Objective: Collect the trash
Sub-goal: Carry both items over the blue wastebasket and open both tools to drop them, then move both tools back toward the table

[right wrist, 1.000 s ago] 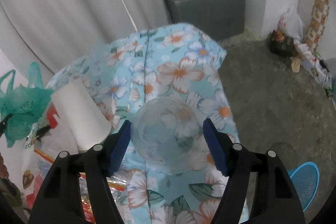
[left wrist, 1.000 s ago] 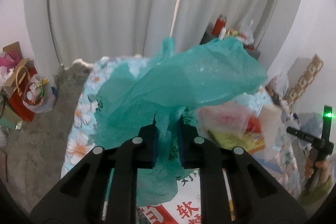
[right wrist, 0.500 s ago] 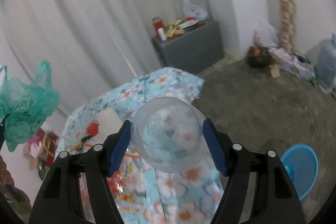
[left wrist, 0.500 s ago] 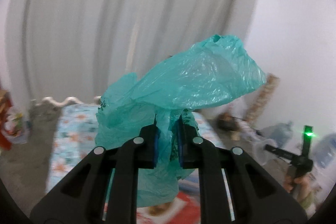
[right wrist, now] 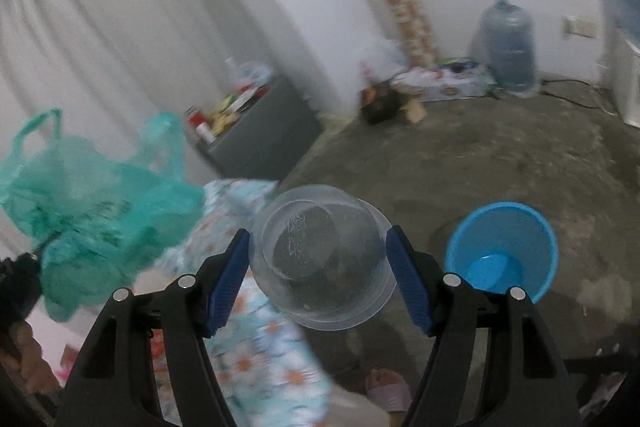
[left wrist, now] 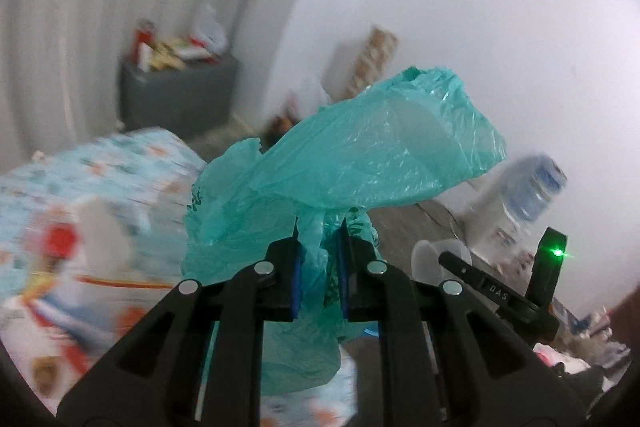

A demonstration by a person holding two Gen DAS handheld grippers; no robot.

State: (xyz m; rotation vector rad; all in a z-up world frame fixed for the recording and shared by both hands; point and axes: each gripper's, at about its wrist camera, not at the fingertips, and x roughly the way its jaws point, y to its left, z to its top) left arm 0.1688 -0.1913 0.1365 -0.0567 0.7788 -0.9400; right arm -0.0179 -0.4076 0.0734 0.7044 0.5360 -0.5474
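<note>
My left gripper [left wrist: 319,233] is shut on a crumpled teal plastic bag [left wrist: 360,151], which billows above and hangs below its blue pads. In the right wrist view the same teal bag [right wrist: 92,203] hangs at the left with its handles up. My right gripper [right wrist: 320,247] is shut on a clear plastic bowl [right wrist: 324,259], held tilted between its blue pads, with the mouth toward the camera. In the left wrist view that clear bowl [left wrist: 434,257] and the right gripper's black body show at the lower right. A blue basket [right wrist: 502,251] stands on the floor just right of the bowl.
The flowered tablecloth [right wrist: 256,331] covers a table [left wrist: 100,183] with wrappers and a white roll. A grey cabinet [right wrist: 260,135] with bottles stands by the curtain. A large water jug [right wrist: 508,47], boxes and bags line the far wall. A sandalled foot [right wrist: 388,387] shows below.
Both views have swung right, away from the table toward the floor and far wall. The blue basket has come into the right wrist view. Both grips are unchanged.
</note>
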